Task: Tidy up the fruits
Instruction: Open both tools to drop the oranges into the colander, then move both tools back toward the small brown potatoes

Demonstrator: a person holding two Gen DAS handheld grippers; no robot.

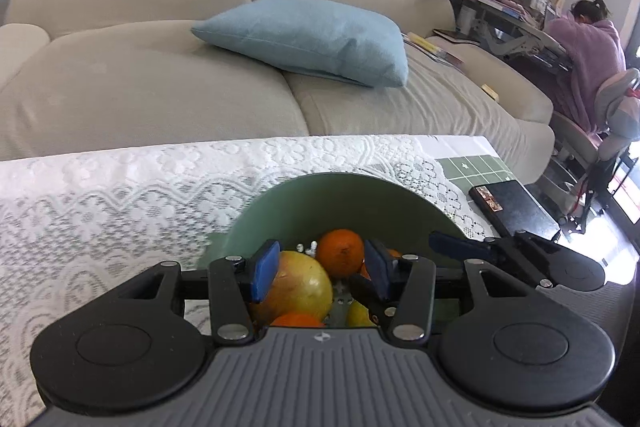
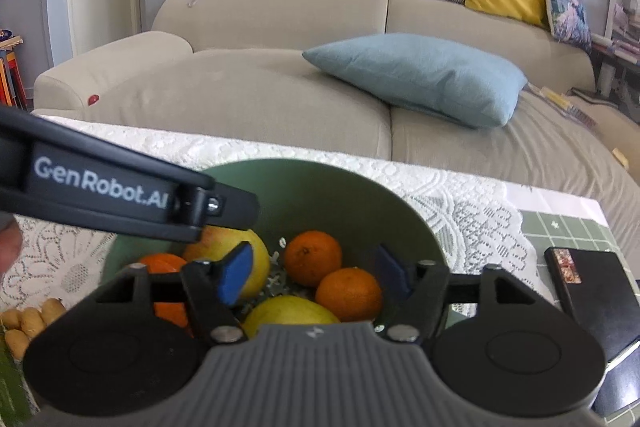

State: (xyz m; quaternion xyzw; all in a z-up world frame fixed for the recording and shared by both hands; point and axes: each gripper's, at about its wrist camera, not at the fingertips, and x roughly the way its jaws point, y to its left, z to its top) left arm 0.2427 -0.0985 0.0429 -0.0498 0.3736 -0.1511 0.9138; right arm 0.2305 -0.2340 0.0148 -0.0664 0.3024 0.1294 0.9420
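Observation:
A green bowl [image 1: 320, 181] [image 2: 304, 169] stands on the lace-covered table and holds the fruit. In the right wrist view it holds a yellow-red apple [image 2: 258, 253], two oranges [image 2: 314, 257] [image 2: 348, 293], a yellow fruit [image 2: 288, 311] and another orange [image 2: 162, 263] at the left. My left gripper [image 1: 322, 271] hovers open over the bowl, its pads astride the apple [image 1: 304, 285] and an orange [image 1: 342, 251] lying lower down. My right gripper [image 2: 316, 277] is open above the fruit with nothing between its pads. The left gripper's black side [image 2: 120, 187] crosses the right view.
A black box [image 1: 516, 207] [image 2: 596, 291] lies on green tiles at the table's right end. Pale knobbly roots [image 2: 28, 319] sit at the lower left. Behind the table is a beige sofa with a blue pillow [image 1: 312, 39]. A person [image 1: 584, 51] sits at a desk far right.

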